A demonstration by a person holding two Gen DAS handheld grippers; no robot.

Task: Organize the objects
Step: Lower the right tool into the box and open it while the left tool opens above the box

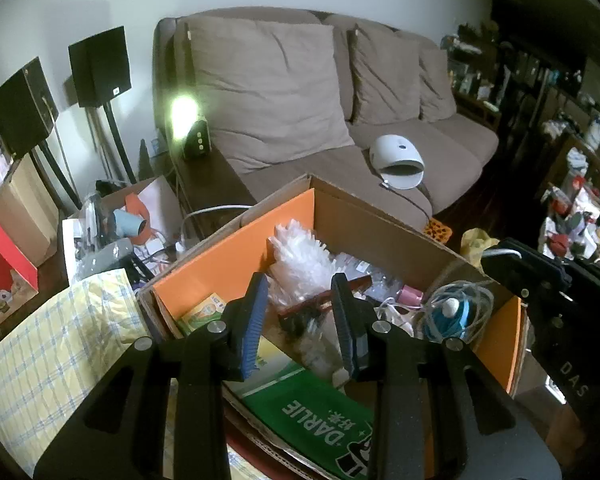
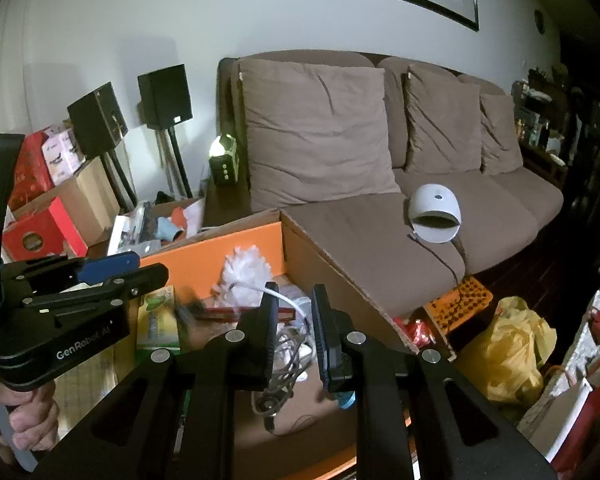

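Nearest, the left claw hangs over an open cardboard box with its fingers spread and nothing between them. The right claw hovers over the same box, its fingers parted by a narrower gap and gripping nothing; a white cable lies just beyond them. A hand grips the left claw's handle.

The box has stiff brown walls and smooth orange liner panels. Inside lies a jumble: a glossy green Darlie carton flat at the near end, a crinkled mass of clear plastic wrap, a thin red-brown bar, a blue and white gadget wound in clear tubing, and tangled grey cords.

Left of the box sits a soft yellow checked cloth. Right of it slumps a yellow plastic bag.

Behind stands a brown fabric sofa with plump cushions, a rounded white device on its seat. Two black box speakers stand on stands at far left.
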